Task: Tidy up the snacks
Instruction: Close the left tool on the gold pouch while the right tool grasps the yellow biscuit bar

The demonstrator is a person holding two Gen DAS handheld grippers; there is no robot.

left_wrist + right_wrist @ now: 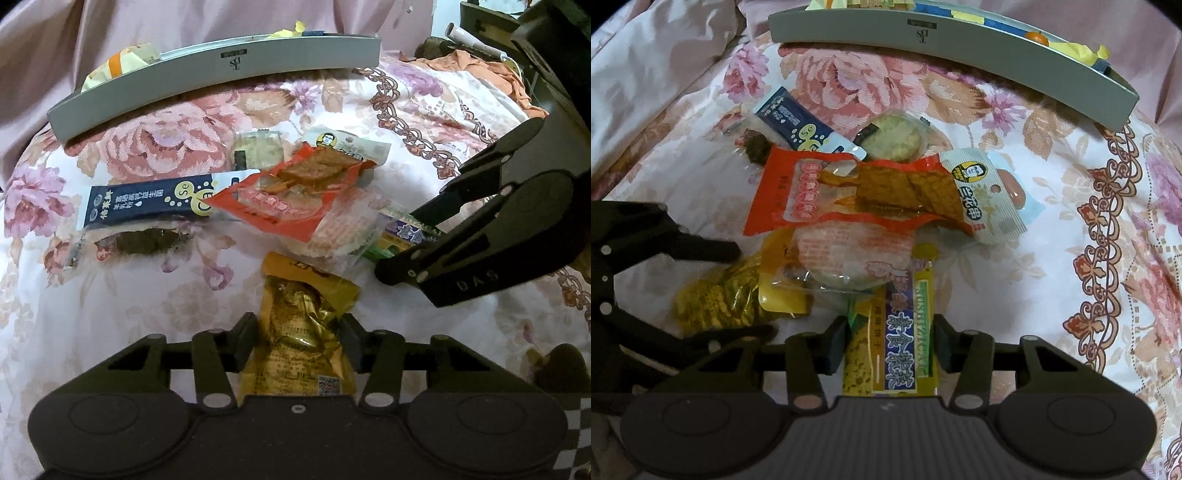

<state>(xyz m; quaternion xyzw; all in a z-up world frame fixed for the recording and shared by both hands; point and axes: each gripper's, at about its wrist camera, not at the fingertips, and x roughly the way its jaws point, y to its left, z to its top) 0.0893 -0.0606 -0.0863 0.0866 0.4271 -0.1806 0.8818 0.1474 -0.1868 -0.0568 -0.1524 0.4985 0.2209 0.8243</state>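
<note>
A pile of snack packets lies on a floral bedspread. My left gripper (pixel 299 341) has its pads against both sides of a gold foil packet (pixel 301 332), which also shows in the right wrist view (pixel 727 299). My right gripper (pixel 890 343) has its pads on both sides of a yellow-and-purple cracker packet (pixel 897 350), partly seen in the left wrist view (pixel 402 236). A red tofu packet (pixel 849 192) tops the pile over a round rice cracker (pixel 849 254). A navy sachet (pixel 155 203) lies at the left. A grey tray (pixel 221 70) holding snacks stands behind.
A white skewer packet (pixel 982 192) and a round green biscuit (pixel 894 136) lie at the pile's far side. A dark wrapped snack (pixel 144 240) lies under the navy sachet. Orange cloth (pixel 480 70) is bunched at the far right. Pink bedding (pixel 665 55) rises behind.
</note>
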